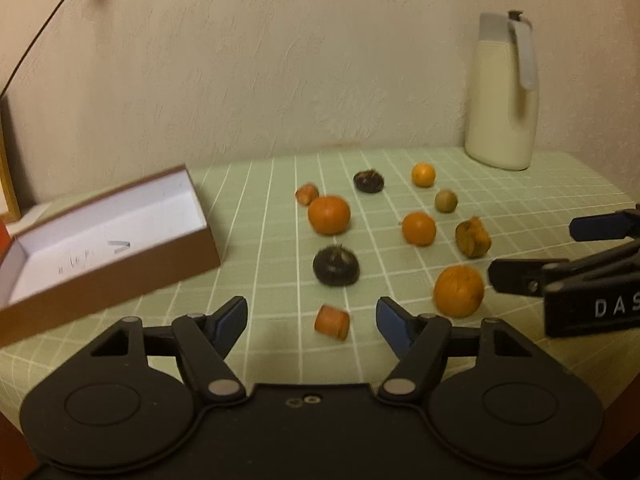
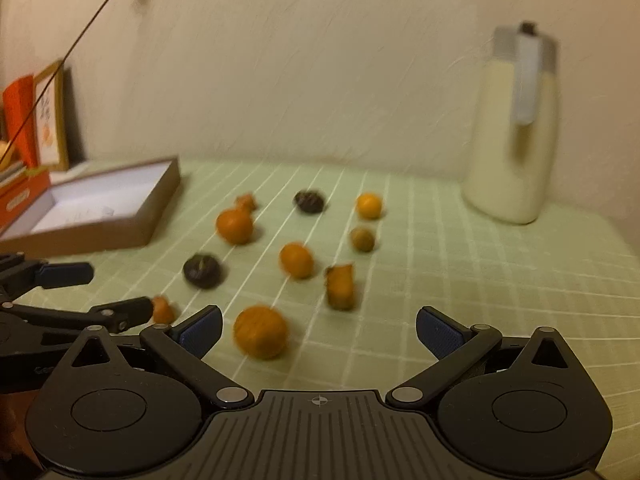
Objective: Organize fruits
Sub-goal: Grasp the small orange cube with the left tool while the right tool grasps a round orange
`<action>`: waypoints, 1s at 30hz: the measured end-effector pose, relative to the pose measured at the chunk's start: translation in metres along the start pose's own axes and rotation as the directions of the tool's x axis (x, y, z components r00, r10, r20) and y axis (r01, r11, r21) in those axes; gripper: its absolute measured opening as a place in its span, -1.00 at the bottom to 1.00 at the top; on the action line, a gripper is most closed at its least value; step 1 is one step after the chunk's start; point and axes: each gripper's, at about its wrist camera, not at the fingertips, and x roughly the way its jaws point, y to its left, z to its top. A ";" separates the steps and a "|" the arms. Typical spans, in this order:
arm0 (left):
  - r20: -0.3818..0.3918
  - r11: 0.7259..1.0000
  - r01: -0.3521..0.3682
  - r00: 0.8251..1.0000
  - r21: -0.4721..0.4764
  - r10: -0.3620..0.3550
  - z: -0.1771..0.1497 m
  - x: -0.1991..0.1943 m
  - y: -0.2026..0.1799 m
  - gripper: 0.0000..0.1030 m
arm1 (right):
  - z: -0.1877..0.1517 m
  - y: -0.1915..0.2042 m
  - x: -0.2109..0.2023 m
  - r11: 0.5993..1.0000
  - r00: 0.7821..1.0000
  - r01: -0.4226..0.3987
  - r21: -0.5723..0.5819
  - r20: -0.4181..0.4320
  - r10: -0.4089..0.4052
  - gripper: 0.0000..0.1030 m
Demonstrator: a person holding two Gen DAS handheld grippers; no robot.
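A shallow brown box (image 1: 108, 236) with a white inside sits on the green checked tablecloth (image 1: 260, 248), and the fruits lie scattered on the cloth to the right of the box, none of them in it; nearest the box are a small orange chunk (image 1: 307, 193) and a big orange (image 1: 329, 214) just beside it; farther from the box lie a dark round fruit (image 1: 368, 181), a small orange (image 1: 423, 174), a greenish-brown ball (image 1: 445, 200), another orange (image 1: 418, 228) and a wrinkled brownish piece (image 1: 473, 237); a second dark fruit (image 1: 335, 266) sits in front of the big orange.

The left gripper (image 1: 312, 316) hangs over the cloth right of the box, its blue-padded fingers (image 1: 232, 316) spread apart and grasping nothing — a short orange stub (image 1: 332, 322) lies between them, untouched; the right gripper (image 2: 318, 330) stands farther from the box, fingers (image 2: 436, 332) also released and wide, with a large orange (image 2: 261, 333) in the gap toward its left finger, not pinched.

A cream jug (image 1: 503, 96) with a grey lid stands at the back by the wall (image 1: 280, 60) — well apart from the box.
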 end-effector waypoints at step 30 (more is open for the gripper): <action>-0.023 0.997 0.083 0.996 -0.004 -0.083 -0.009 0.037 -0.002 -0.73 | -0.005 0.034 0.052 0.996 0.990 -0.045 -0.072 -0.137 0.034 -0.24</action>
